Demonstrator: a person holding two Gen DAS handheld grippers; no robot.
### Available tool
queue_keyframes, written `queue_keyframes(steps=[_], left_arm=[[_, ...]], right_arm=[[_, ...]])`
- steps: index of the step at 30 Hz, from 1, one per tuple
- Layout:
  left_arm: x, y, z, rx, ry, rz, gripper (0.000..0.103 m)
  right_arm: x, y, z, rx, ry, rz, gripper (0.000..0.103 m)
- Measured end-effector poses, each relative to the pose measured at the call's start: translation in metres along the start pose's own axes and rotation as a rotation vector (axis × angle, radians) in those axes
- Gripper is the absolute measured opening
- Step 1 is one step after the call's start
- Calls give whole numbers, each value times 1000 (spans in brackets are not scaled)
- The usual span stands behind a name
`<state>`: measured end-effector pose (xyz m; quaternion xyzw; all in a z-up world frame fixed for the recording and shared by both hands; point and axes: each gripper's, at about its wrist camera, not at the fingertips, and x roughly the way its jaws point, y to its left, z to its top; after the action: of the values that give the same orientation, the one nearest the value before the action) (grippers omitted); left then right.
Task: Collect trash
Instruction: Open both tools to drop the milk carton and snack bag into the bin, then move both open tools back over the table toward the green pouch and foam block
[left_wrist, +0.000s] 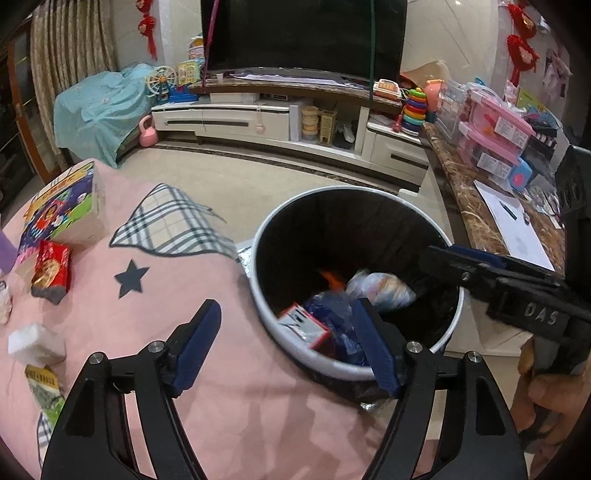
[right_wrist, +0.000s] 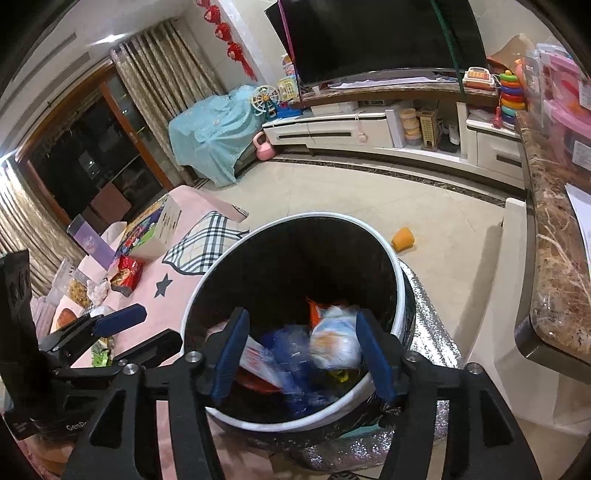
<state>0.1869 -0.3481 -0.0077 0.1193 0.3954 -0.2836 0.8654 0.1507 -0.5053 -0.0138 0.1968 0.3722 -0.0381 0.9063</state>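
Note:
A white-rimmed trash bin (left_wrist: 266, 317) with a black liner stands beside the pink-clothed table (left_wrist: 229, 369). It holds a blue wrapper, a red and white packet (left_wrist: 304, 325) and a blurred white bag (left_wrist: 380, 290). The bin (right_wrist: 402, 295) fills the right wrist view, with the white bag (right_wrist: 334, 341) blurred between my open right gripper's fingers (right_wrist: 303, 354). My right gripper (left_wrist: 436, 258) reaches over the bin rim. My left gripper (left_wrist: 288, 343) is open and empty, over the table edge at the bin's near rim. A red snack packet (left_wrist: 51, 267) lies on the table.
On the table's left lie a colourful box (left_wrist: 64, 206), a white foam block (left_wrist: 35, 343) and a green packet (left_wrist: 44, 391). A marble counter (left_wrist: 476, 218) with papers and pink boxes stands right of the bin. An orange cup (right_wrist: 402, 239) lies on the floor.

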Motion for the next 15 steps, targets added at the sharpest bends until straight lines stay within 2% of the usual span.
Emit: queue_keyframes(steps=[5, 15], left_arm=[[-12, 19, -19, -55, -7, 6, 77], [-46, 71, -65, -186, -31, 43, 78]], right_arm=[[-10, 11, -8, -5, -23, 13, 86], [-12, 47, -35, -24, -27, 69, 94]])
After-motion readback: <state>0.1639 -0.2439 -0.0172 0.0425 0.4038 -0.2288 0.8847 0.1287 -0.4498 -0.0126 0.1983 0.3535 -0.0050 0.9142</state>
